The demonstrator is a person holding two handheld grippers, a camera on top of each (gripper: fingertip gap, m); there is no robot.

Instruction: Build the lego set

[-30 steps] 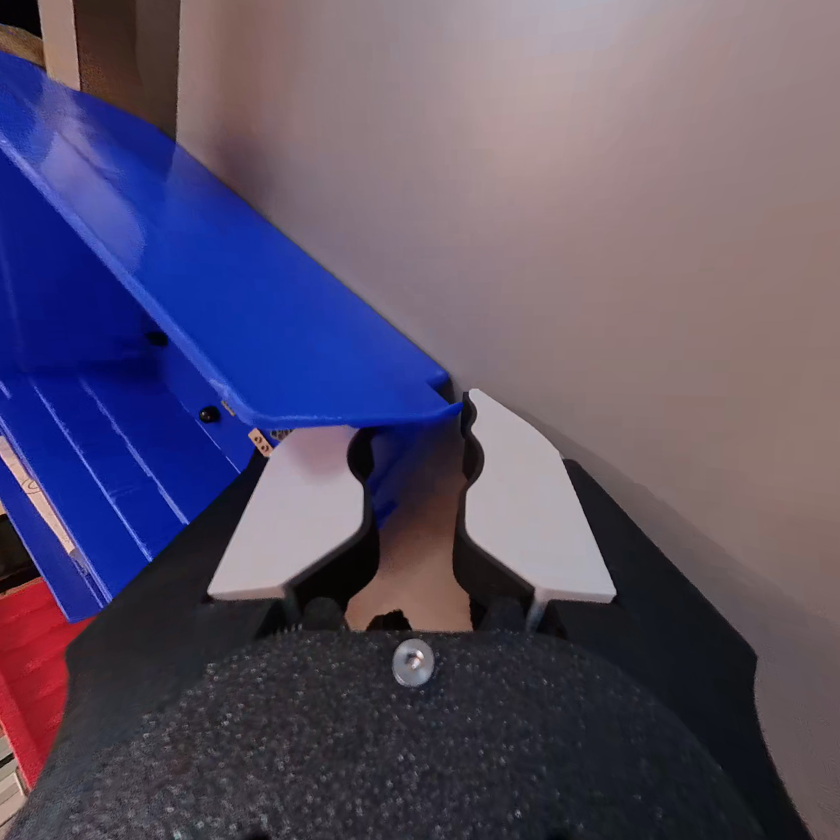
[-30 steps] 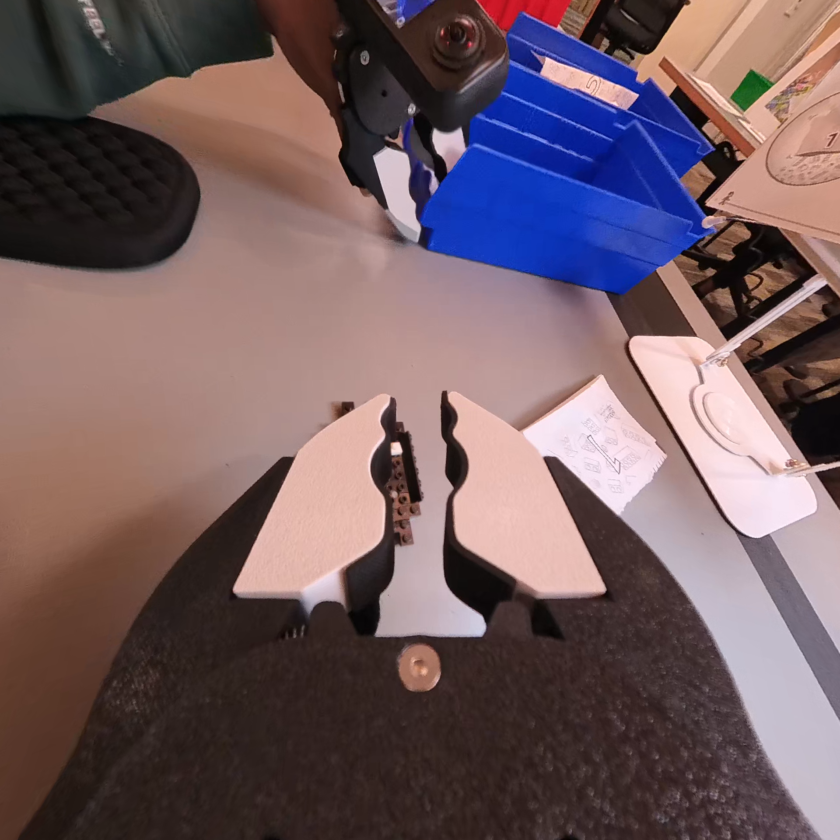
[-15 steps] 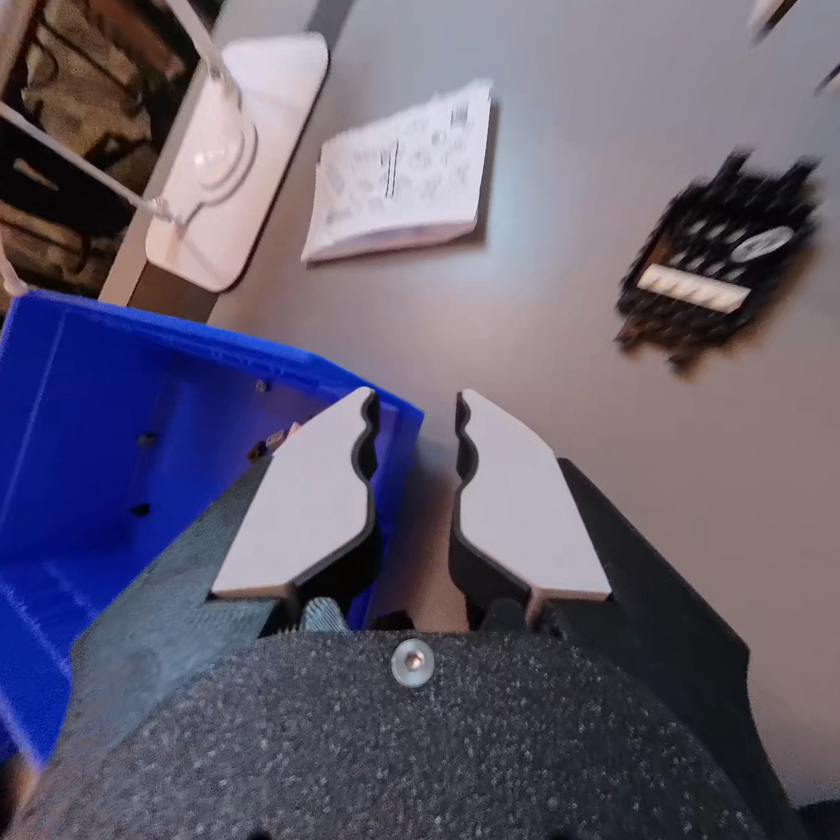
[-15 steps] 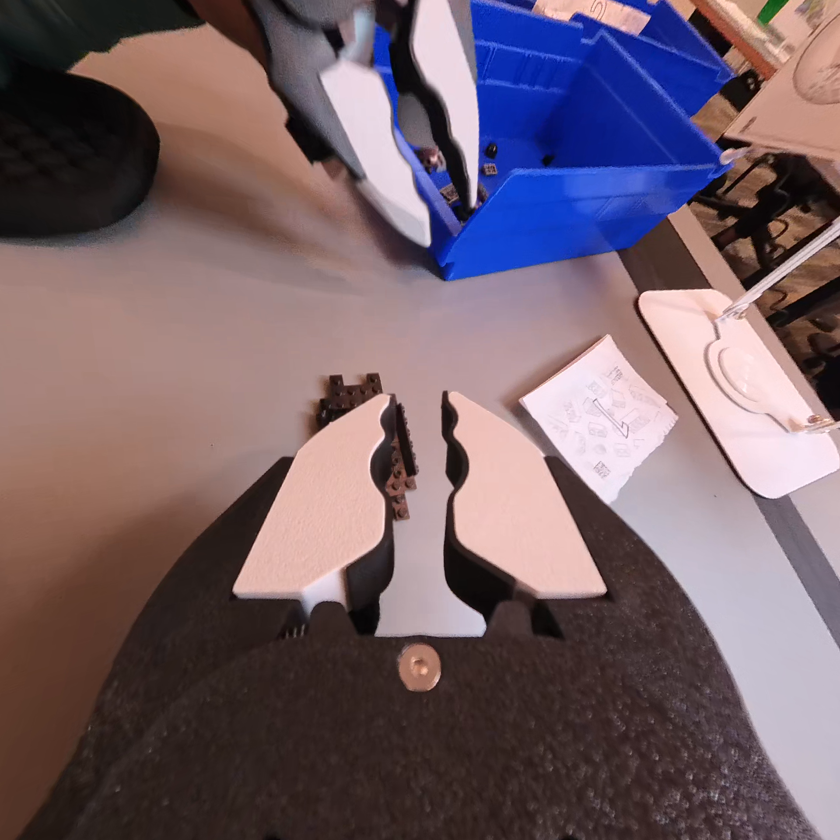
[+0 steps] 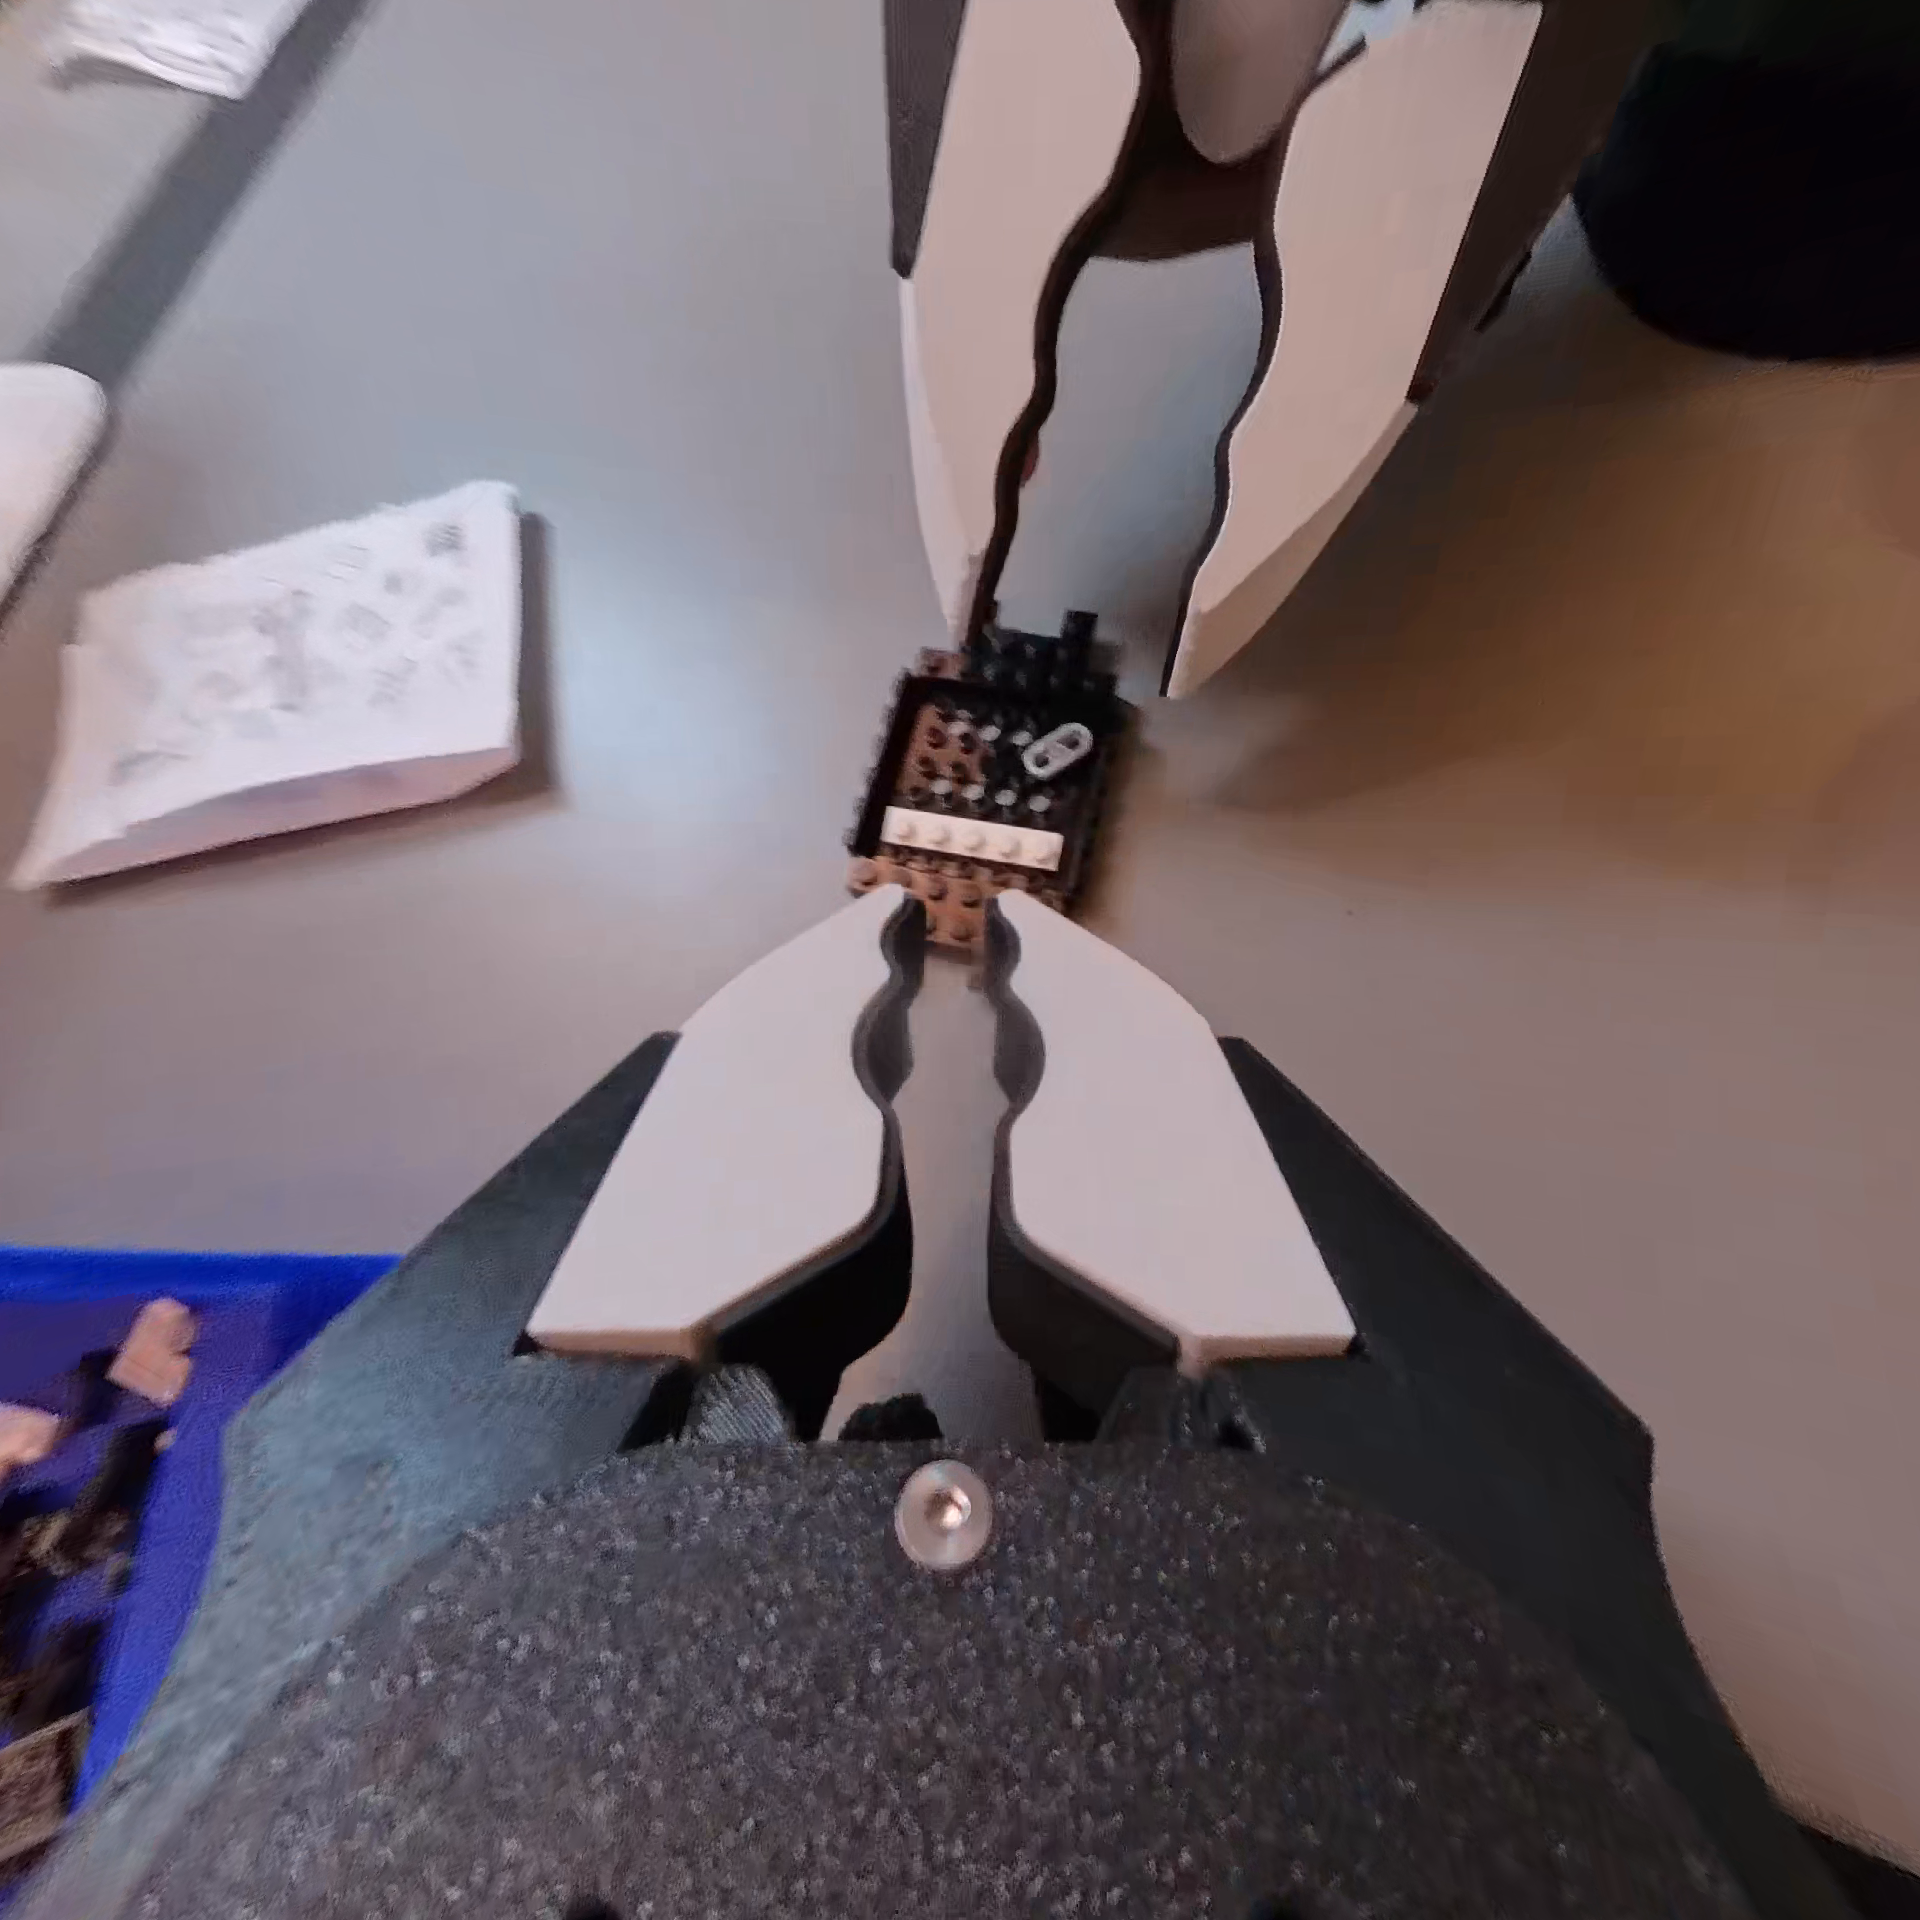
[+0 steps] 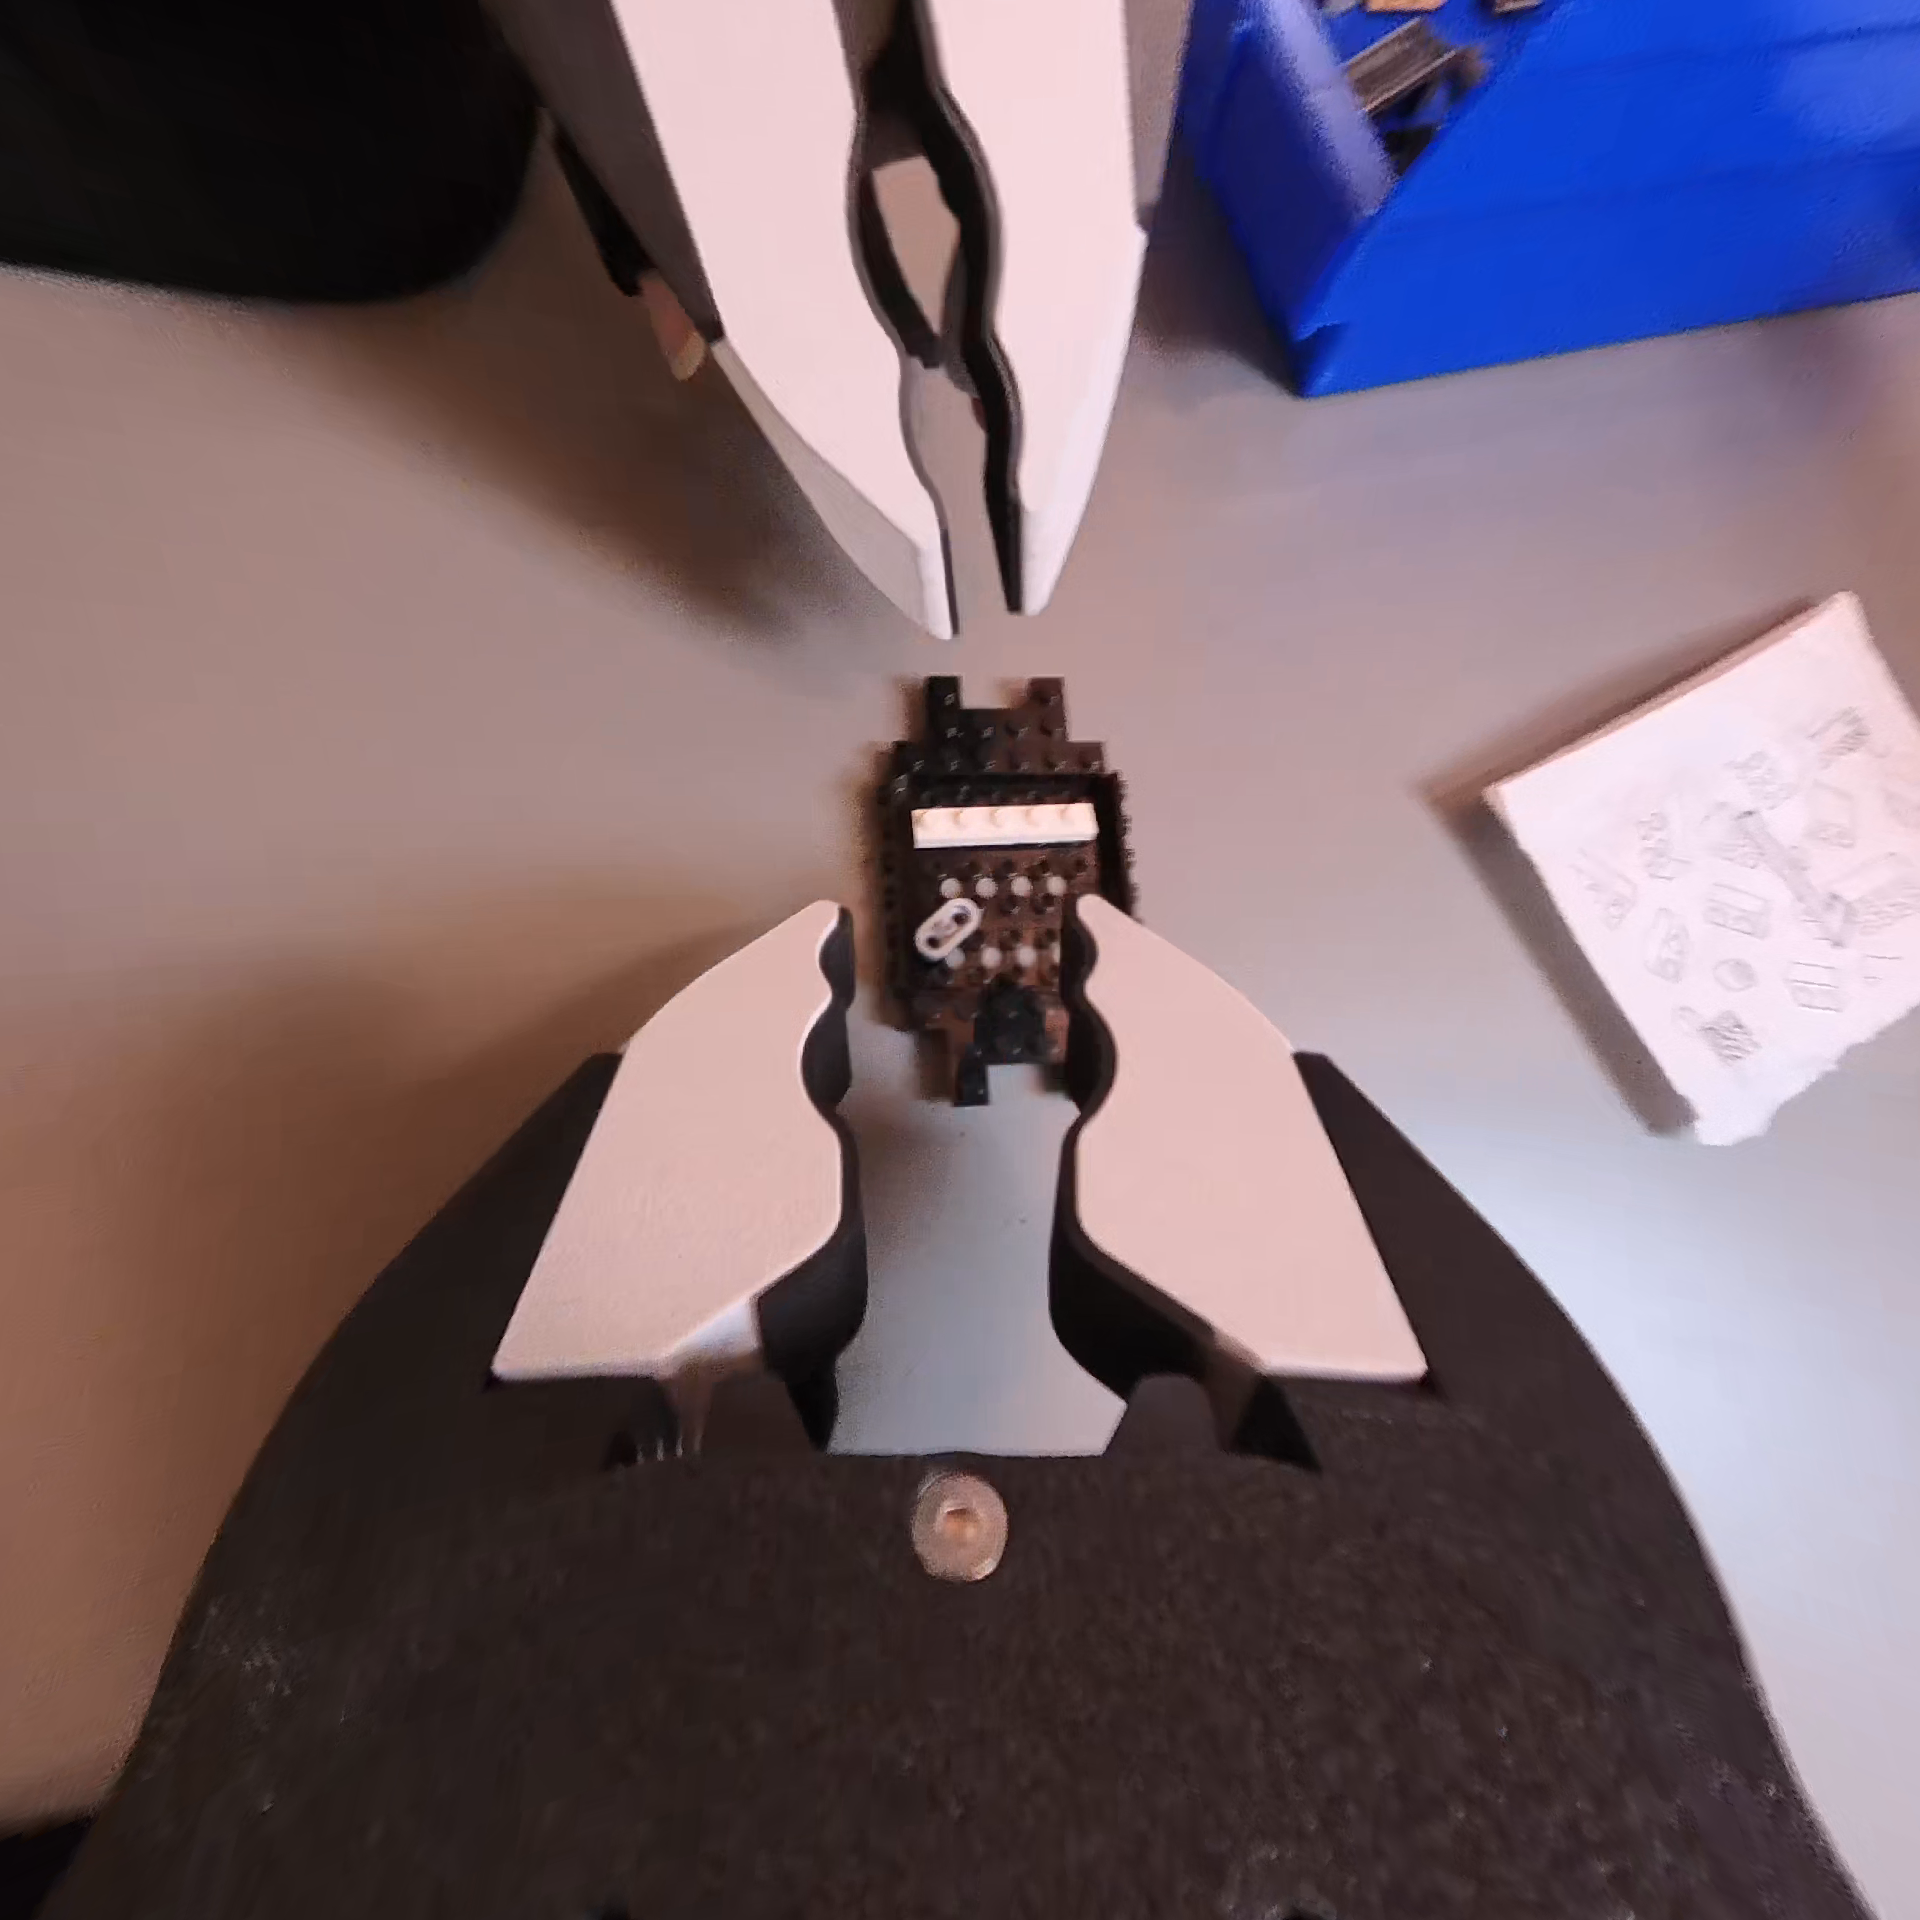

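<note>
Half-built lego model (image 6: pixel 987 894) lying flat on the grey counter (image 6: pixel 312 727), mostly black and brown, with a white studded strip (image 6: pixel 1003 826) across it and a little white oval link (image 6: pixel 948 928) sitting on the studs. Right hand-held gripper (image 6: pixel 961 914) released, fingers spread wide and straddling the near end of the model, one each side, just beside it; can't tell if either actually touches. Left hand-held gripper (image 5: pixel 951 914) coming in from the opposite end, fingers drawn close with only a slim gap. Tan bit showing between the tips in the left wrist view, but honestly can't tell whether it's pinched there or just the model's end underneath. From the right wrist view, those tips hanging just off the far end of the model, apart from it. Instruction booklet (image 6: pixel 1725 914) lying flat off to one side, well clear of the model. Blue bin (image 6: pixel 1558 260) at the back corner, loose pieces inside, a bit blurry. Black pad (image 6: pixel 208 135) in the other back corner.
</note>
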